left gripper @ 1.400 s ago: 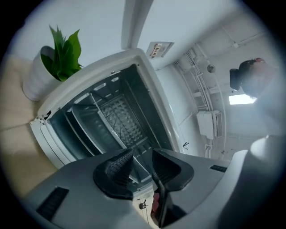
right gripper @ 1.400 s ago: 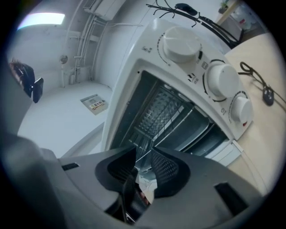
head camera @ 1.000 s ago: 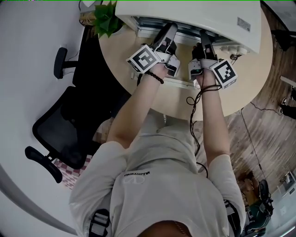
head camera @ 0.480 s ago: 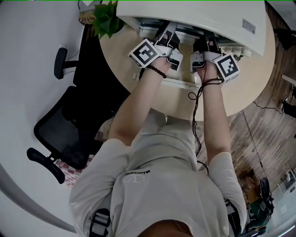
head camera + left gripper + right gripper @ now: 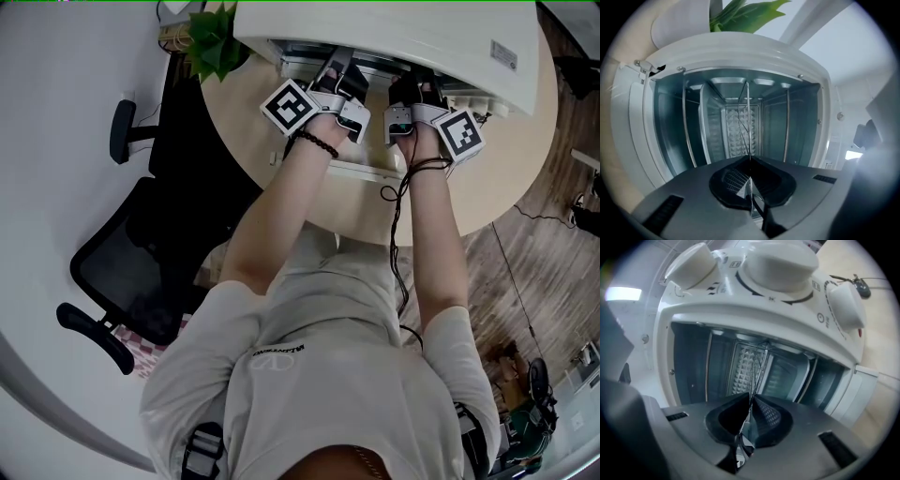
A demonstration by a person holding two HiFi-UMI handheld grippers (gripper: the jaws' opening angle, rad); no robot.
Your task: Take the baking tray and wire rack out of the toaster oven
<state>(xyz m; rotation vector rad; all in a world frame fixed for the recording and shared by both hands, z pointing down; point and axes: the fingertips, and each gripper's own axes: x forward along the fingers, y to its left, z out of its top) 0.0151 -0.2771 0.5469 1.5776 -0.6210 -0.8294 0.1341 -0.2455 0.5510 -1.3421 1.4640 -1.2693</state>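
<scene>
Clamping onto the front edge of the wire rack [image 5: 748, 119] with both grippers, inside the mouth of the toaster oven [image 5: 394, 28] on the bench [image 5: 511, 178]. Having just closed the jaws of the left gripper [image 5: 750, 161], pinching them all but together on that thin metal edge, seen edge-on as one line running back into the cavity. Having just closed the jaws of the right gripper [image 5: 751, 401] too, pressing on the same edge with a slightly wider gap, several wires fanning out beyond the tips.

Judging the task as barely started: grip taken, nothing pulled out, nothing set down on the bench. Left to do: sliding the rack forward and out, putting it down, and doing likewise for the baking tray.

Looking into the oven: cavity open, rack inside, reaching back toward the embossed rear wall [image 5: 733, 133]. Cannot tell the baking tray apart from the rack in these edge-on views; perhaps lying on it, perhaps out of sight. Nothing else seen within.
</scene>
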